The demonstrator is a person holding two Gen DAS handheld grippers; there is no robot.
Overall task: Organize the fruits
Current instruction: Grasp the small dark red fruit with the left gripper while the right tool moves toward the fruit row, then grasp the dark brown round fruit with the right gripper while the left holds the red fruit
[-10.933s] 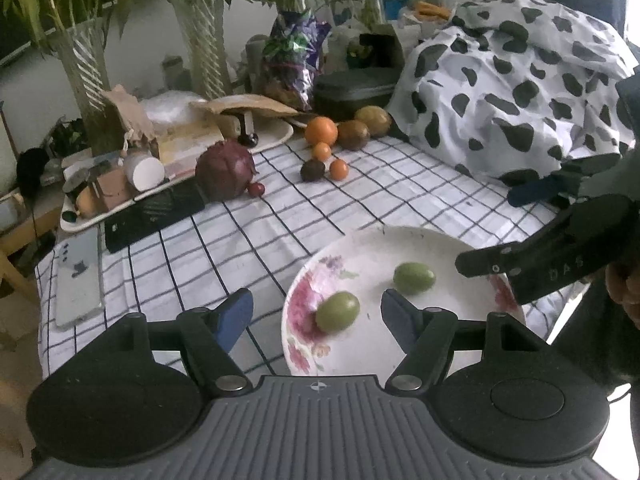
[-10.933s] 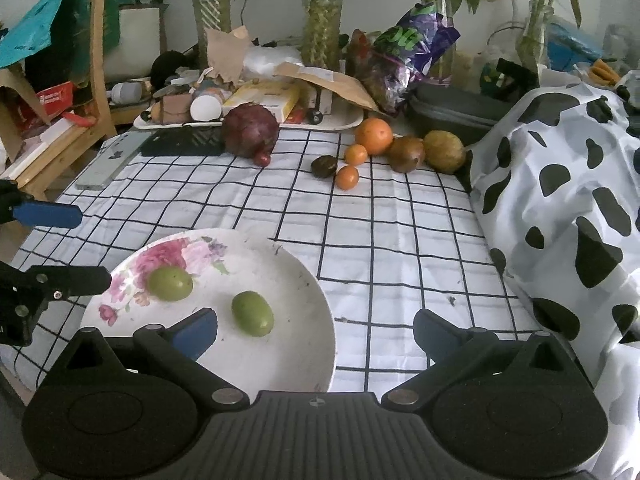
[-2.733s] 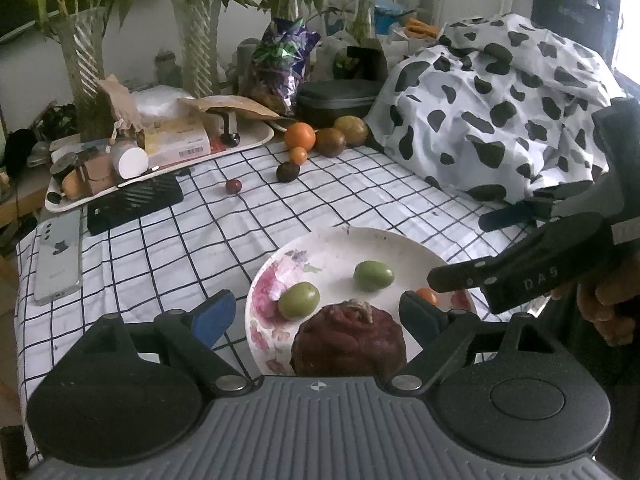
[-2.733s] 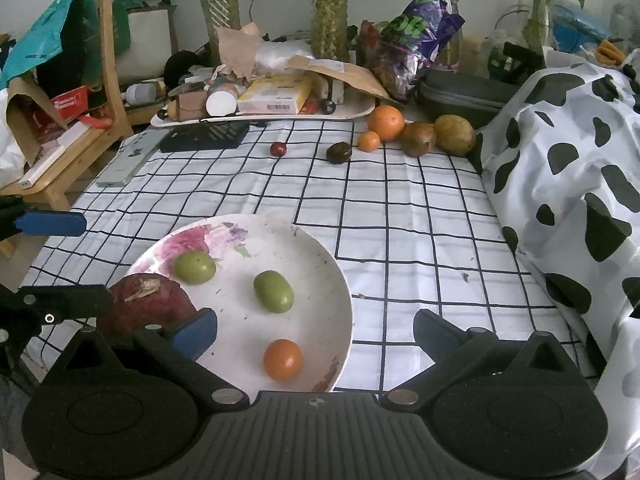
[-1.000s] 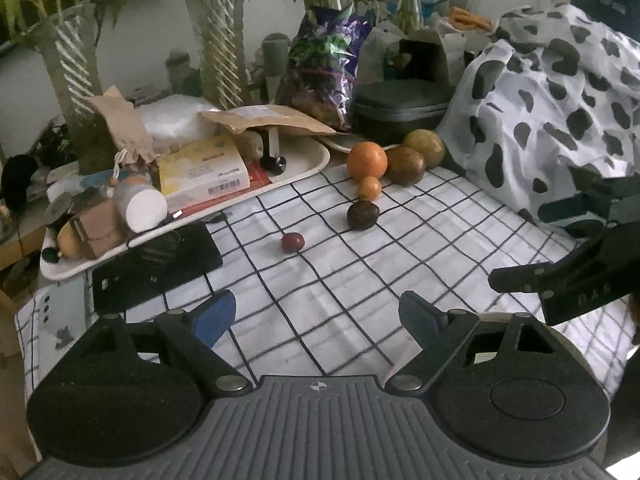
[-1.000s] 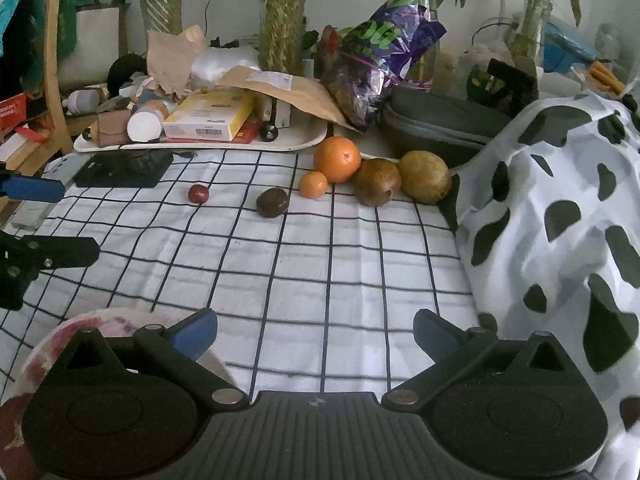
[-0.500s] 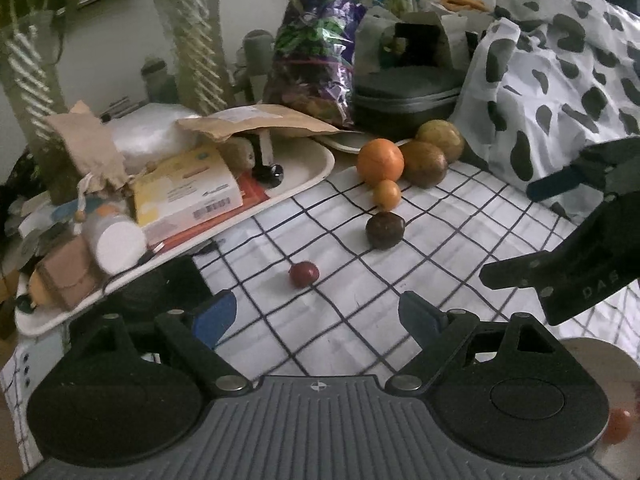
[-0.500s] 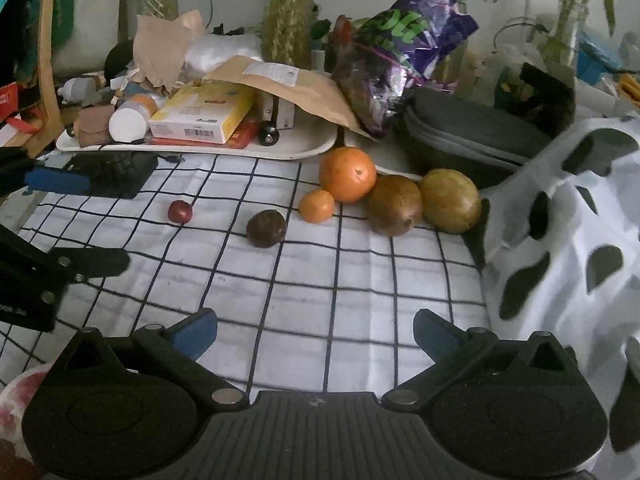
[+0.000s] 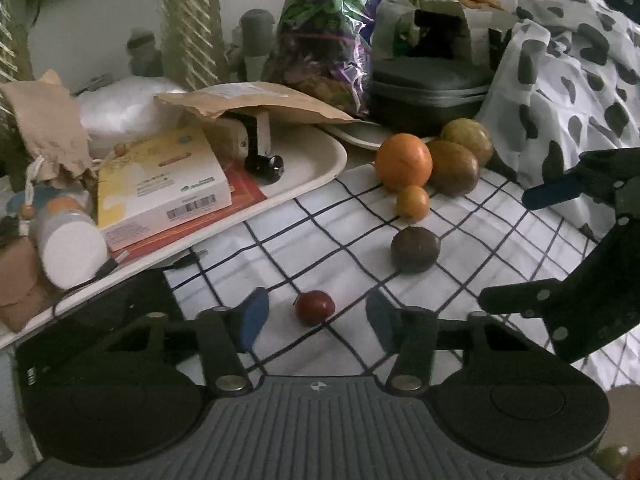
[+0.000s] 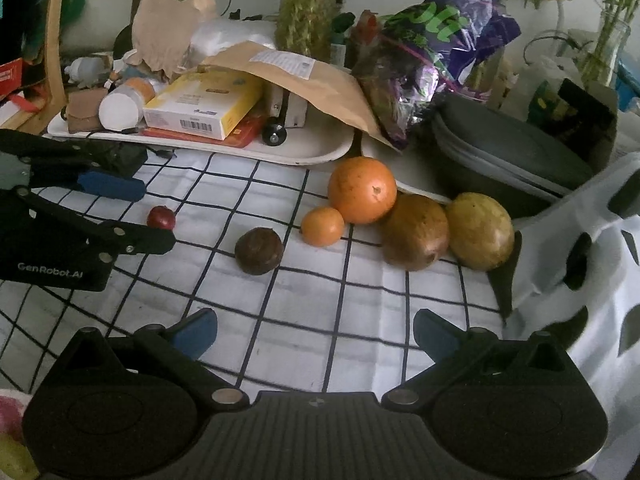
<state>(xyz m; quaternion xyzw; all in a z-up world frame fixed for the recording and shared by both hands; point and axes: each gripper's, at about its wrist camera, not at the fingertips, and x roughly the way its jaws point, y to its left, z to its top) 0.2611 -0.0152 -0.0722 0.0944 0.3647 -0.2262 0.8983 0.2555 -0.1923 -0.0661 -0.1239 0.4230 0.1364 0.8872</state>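
Observation:
My left gripper (image 9: 314, 318) is open, its blue pads on either side of a small red fruit (image 9: 314, 307) on the checked cloth; the fruit also shows in the right wrist view (image 10: 161, 217). Beyond it lie a dark round fruit (image 9: 415, 249), a small orange (image 9: 412, 202), a big orange (image 9: 404, 162) and two brown-yellow fruits (image 9: 456, 167). My right gripper (image 10: 314, 338) is open and empty above the cloth, with the dark fruit (image 10: 259, 251), small orange (image 10: 322, 225), big orange (image 10: 362, 189) and brown fruits (image 10: 416, 232) ahead. The left gripper (image 10: 132, 216) shows at the left there.
A white tray (image 9: 320, 168) of boxes and clutter lies at the back left, a dark case (image 10: 500, 160) and purple bag (image 10: 432, 60) behind the fruit. A cow-print cloth (image 10: 600, 260) rises on the right. The plate's edge (image 10: 8, 408) shows at the bottom left.
Both grippers have moved forward from the plate toward the fruit. The left gripper has lowered and its pads have come closer together around the small red fruit.

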